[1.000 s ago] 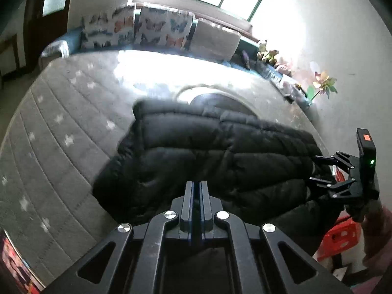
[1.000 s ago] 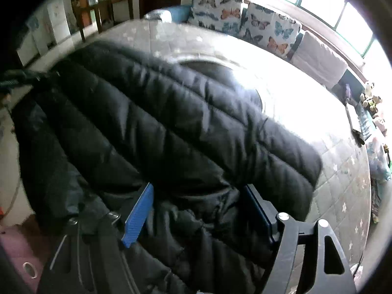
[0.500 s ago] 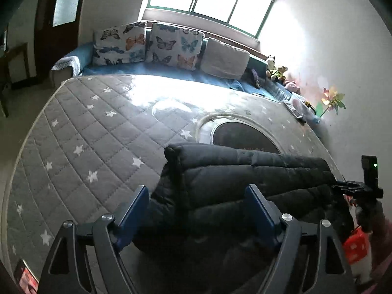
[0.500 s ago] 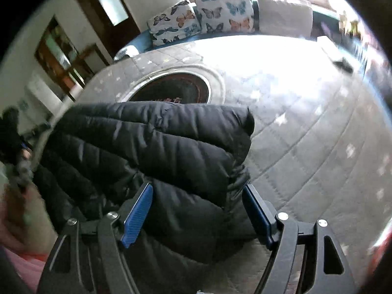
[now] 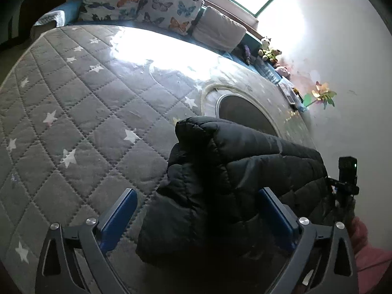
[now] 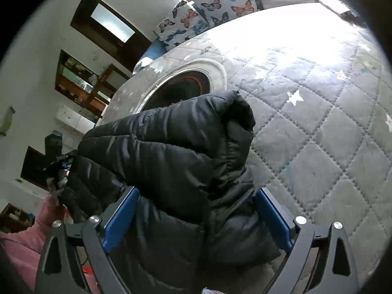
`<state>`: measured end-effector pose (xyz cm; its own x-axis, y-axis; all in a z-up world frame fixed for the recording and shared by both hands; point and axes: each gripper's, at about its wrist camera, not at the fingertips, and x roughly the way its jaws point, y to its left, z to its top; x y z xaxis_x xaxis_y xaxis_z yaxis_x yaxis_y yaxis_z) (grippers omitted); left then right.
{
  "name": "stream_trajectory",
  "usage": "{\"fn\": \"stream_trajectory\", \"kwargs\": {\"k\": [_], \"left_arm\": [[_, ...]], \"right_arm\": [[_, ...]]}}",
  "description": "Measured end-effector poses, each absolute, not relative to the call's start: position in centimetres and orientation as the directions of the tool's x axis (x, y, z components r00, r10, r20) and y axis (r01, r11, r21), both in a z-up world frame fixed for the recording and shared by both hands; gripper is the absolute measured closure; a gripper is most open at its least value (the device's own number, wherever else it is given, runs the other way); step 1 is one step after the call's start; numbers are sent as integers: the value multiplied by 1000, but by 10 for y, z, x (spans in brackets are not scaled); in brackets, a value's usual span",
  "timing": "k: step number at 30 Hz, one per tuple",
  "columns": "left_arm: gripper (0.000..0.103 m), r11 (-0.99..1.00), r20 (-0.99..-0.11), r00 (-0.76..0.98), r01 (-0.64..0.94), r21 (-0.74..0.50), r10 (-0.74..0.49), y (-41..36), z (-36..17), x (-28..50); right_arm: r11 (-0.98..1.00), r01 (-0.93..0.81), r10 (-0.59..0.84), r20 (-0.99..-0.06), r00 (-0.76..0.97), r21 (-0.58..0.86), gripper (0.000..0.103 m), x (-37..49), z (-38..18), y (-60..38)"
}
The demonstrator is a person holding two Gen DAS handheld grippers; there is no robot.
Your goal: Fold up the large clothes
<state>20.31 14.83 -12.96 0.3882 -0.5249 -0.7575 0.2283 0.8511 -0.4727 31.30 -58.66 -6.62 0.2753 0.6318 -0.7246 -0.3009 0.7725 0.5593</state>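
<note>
A black puffer jacket lies folded in a thick bundle at the near edge of a grey quilted mattress with white stars. It also shows in the right wrist view. My left gripper is open, its blue-padded fingers standing either side of the jacket's left end. My right gripper is open around the jacket's right end, fingers wide apart. The right gripper shows small at the far right of the left wrist view; the left gripper shows at the left of the right wrist view.
Butterfly-print cushions and a beige cushion line the mattress's far edge under a window. A round dark printed patch lies behind the jacket. Soft toys and a paper flower stand by the right wall. Shelves stand at left.
My left gripper has opened from shut and let go of the jacket. Both grippers have lowered toward the mattress edge, and the jacket has settled into a more compact bundle.
</note>
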Motion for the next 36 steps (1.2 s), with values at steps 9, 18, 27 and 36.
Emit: {"fn": "stream_trajectory", "kwargs": {"k": [9, 18, 27, 36], "left_arm": [[0, 772, -704, 322, 206, -601, -633, 149, -165, 217], [0, 743, -676, 322, 176, -645, -663, 144, -185, 215], [4, 742, -668, 347, 149, -654, -659, 128, -189, 210], [12, 741, -676, 338, 109, -663, -655, 119, -192, 213]], "right_arm": [[734, -292, 676, -702, 224, 613, 0, 313, -80, -596], [722, -262, 684, -716, 135, 640, 0, 301, -76, -599], [714, -218, 690, -720, 65, 665, 0, 289, -76, -589], [722, -214, 687, -717, 115, 658, 11, 289, -66, -587]]}}
